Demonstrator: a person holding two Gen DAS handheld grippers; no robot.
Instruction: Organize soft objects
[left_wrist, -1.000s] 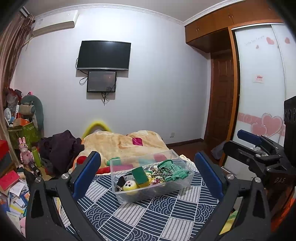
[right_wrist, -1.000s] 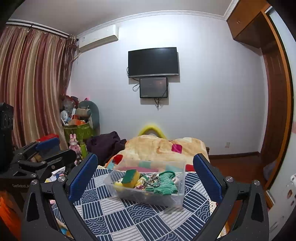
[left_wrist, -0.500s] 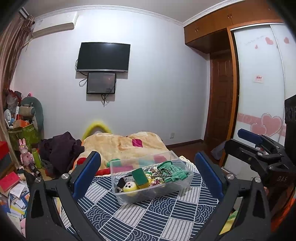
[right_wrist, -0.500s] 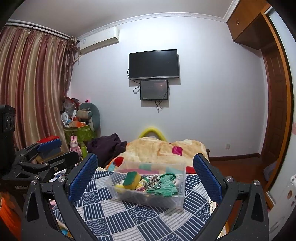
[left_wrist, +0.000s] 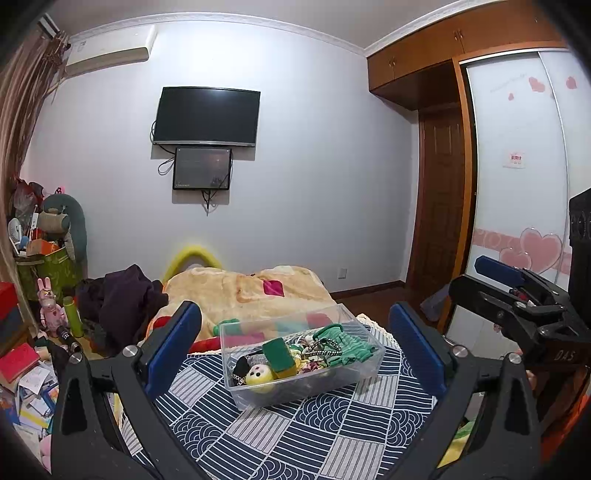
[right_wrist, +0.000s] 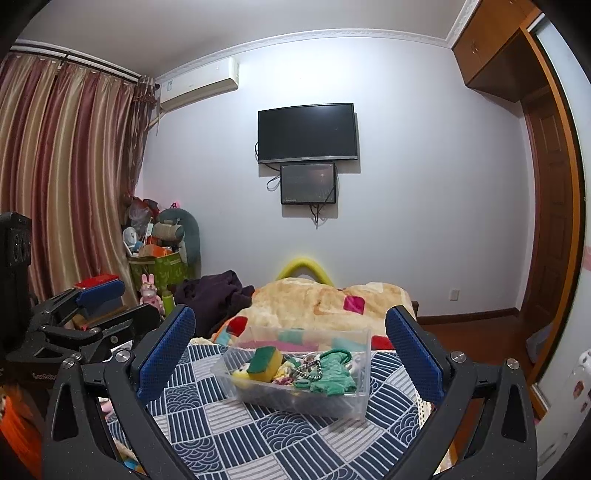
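Wall TV (left_wrist: 206, 116) above small monitor (left_wrist: 202, 168) — striped curtains (right_wrist: 59, 177).

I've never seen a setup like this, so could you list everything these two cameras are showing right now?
plastic bin: one, clear, on the patterned cloth.
sponge: one, green and yellow, in the bin.
plush toy: one, yellow, in the bin's near corner.
green fabric item: one, in the bin.
patterned cloth: one, navy and white, on the bed.
blanket: one, beige, behind the bin.
dark clothing: one pile, left of the blanket.
televisions: two, black, on the wall.
left tool: open, blue pads, empty.
right tool: open, blue pads, empty.
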